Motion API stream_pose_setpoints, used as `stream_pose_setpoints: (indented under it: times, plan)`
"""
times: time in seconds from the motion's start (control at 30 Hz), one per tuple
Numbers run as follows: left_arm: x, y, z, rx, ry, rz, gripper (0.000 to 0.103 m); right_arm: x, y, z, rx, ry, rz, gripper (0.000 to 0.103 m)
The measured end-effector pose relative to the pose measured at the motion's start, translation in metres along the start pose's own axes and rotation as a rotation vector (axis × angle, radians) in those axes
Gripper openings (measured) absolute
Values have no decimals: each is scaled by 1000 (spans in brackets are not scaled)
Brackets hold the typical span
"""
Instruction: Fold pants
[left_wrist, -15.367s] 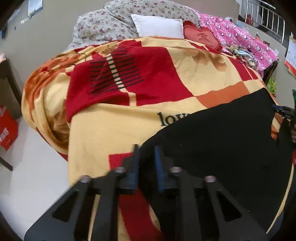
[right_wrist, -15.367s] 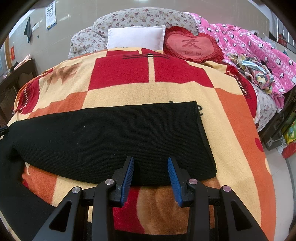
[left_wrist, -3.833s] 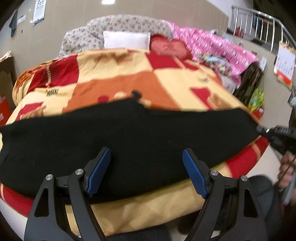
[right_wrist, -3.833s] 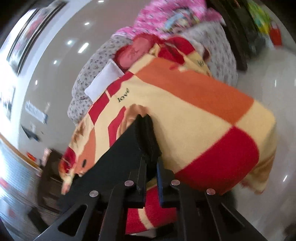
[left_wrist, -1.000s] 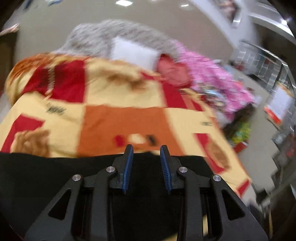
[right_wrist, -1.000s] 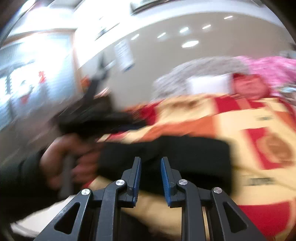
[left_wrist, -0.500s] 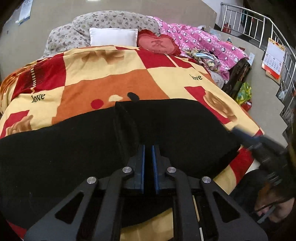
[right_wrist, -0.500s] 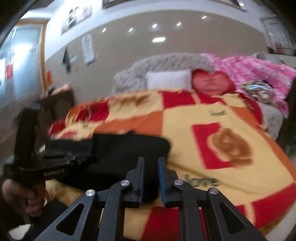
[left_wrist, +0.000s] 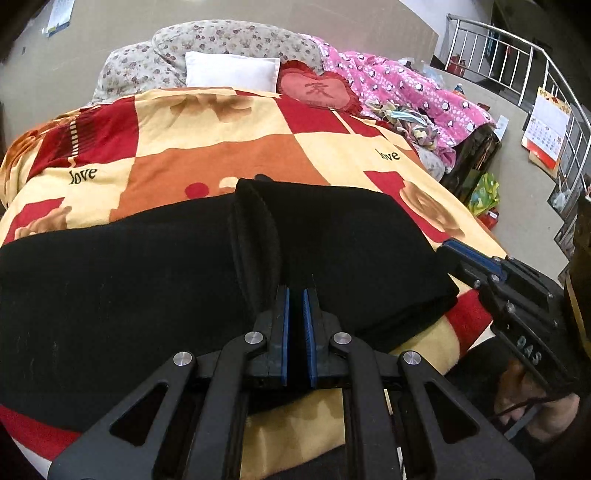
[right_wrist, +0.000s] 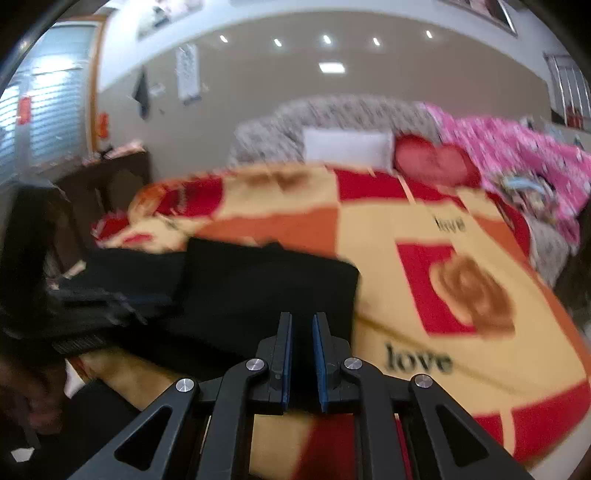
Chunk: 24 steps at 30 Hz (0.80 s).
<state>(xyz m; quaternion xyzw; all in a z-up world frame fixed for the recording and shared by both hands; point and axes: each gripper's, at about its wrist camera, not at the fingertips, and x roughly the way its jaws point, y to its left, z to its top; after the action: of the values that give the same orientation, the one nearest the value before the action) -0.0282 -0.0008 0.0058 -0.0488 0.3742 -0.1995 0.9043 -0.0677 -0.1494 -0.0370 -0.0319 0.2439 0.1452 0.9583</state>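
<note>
Black pants (left_wrist: 129, 280) lie across the near part of a bed, on a red, orange and yellow blanket (left_wrist: 221, 155). Their right part is folded over into a thicker layer. My left gripper (left_wrist: 295, 295) is shut on a raised ridge of the black fabric near the middle. At the right edge of the left wrist view, my right gripper (left_wrist: 472, 258) sits by the pants' folded end. In the blurred right wrist view my right gripper (right_wrist: 303, 321) is shut on the near edge of the pants (right_wrist: 266, 280), and the left gripper (right_wrist: 92, 306) shows dimly at the left.
A white pillow (left_wrist: 231, 72), a red heart cushion (left_wrist: 319, 90) and a pink quilt (left_wrist: 406, 96) lie at the bed's head. A metal railing (left_wrist: 517, 62) stands far right. A dark wooden cabinet (right_wrist: 110, 184) is left of the bed. A person's hand (left_wrist: 517, 406) holds the right gripper.
Both grippers' jaws have closed from a narrow gap onto the black fabric. The left gripper has sunk toward the pants, and a ridge of fabric now stands up at its jaws.
</note>
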Motion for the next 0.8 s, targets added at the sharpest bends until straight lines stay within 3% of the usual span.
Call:
stream_pose_setpoints:
  times: [0.03, 0.1, 0.13, 0.23, 0.33, 0.47, 0.53, 0.7, 0.8]
  plan:
    - [0, 1, 0, -7, 0, -6, 8, 3, 5, 0, -17, 13, 17, 10]
    - [-1, 4, 2, -27, 1, -11, 8, 26, 20, -12, -79, 133, 47, 11]
    - [-3, 6, 6, -46, -2, -17, 8, 22, 26, -18, -132, 63, 18, 11]
    - [-12, 4, 28, -64, -71, -72, 8, 23, 30, -18, -137, 62, 1, 11]
    - [-1, 0, 50, -64, -67, -102, 8, 24, 25, -18, -108, 55, 19, 11]
    - [34, 18, 55, -97, 14, 65, 8, 22, 24, -18, -108, 47, 18, 11]
    - [32, 28, 49, -128, -1, 58, 8, 20, 24, -18, -106, 44, 24, 11]
    - [31, 18, 43, -84, -10, 114, 8, 16, 23, -5, -96, 58, 6, 11]
    - [31, 23, 42, -104, -13, 92, 8, 12, 20, 24, -94, -44, -49, 11]
